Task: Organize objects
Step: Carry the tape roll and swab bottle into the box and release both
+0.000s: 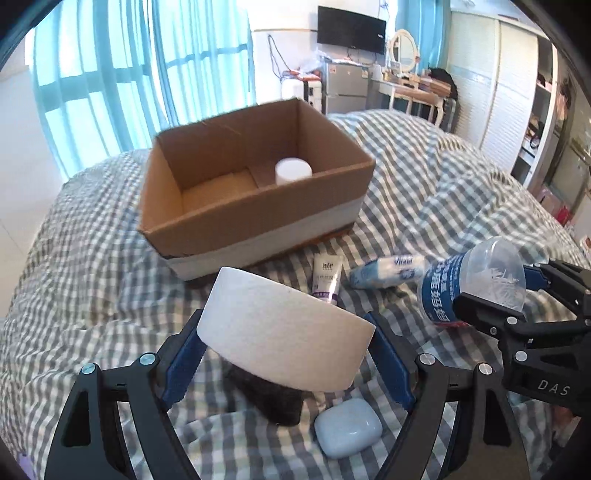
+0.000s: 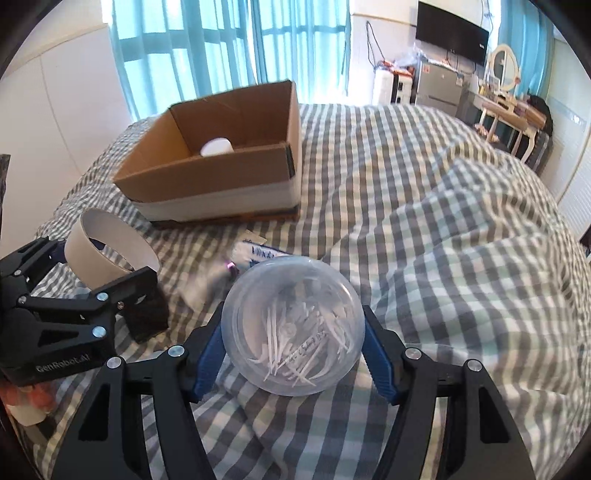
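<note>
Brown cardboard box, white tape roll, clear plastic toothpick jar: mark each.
Brown cardboard box [image 1: 207, 221]: left wrist view, near outer wall.
White tape roll [image 1: 284, 332]: left wrist view, outer curved face, between left claw's pads.
Clear plastic toothpick jar [image 2: 293, 325]: right wrist view, round transparent end.

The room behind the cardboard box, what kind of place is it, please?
Most likely a bedroom at home. The box stands on a bed with a checked duvet; behind it are a wall television, a dressing table with an oval mirror, and curtained windows.

Box on bed; jar in box; tubes before box; case nearest.
</note>
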{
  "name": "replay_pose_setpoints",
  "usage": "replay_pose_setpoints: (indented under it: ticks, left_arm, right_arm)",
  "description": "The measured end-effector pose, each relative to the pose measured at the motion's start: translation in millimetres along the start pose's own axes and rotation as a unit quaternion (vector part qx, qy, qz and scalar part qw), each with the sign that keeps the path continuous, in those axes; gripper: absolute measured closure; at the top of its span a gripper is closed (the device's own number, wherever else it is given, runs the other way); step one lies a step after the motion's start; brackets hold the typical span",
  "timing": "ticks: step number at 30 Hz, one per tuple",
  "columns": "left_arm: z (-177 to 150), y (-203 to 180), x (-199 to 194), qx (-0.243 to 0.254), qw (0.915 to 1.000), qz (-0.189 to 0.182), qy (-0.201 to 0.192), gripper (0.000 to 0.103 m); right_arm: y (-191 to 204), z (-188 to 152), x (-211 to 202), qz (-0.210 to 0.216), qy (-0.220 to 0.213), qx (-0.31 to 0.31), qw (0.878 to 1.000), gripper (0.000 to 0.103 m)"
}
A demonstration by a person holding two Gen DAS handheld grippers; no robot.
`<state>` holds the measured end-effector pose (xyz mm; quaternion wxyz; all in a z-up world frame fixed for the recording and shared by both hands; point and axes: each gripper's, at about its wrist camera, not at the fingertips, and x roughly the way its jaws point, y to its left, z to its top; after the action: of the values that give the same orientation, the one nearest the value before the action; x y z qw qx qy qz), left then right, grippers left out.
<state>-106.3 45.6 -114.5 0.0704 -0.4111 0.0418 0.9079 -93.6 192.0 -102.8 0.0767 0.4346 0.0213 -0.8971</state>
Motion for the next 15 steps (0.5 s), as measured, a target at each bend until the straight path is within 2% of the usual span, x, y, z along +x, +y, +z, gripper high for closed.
replay_pose_setpoints:
  ticks: [7,11,15]
  left_arm:
    - [1,5,-37,-0.016,0.9997,0.007,-0.019,0.018]
    - [-1,7,-58,-0.018,0.9992,0.021,-0.027,0.018]
    - [-2,14,-80,-0.035,0.9985,0.021,-0.038,0.018]
  right_arm:
    - [15,2,-41,0.012,-0.034,-0.019,0.999,0.038]
    - [23,5,-63,0.011,-0.051,-0.032,0.998,0.038]
    - [35,11,-83,0.008,-0.073,-0.046,0.996,0.038]
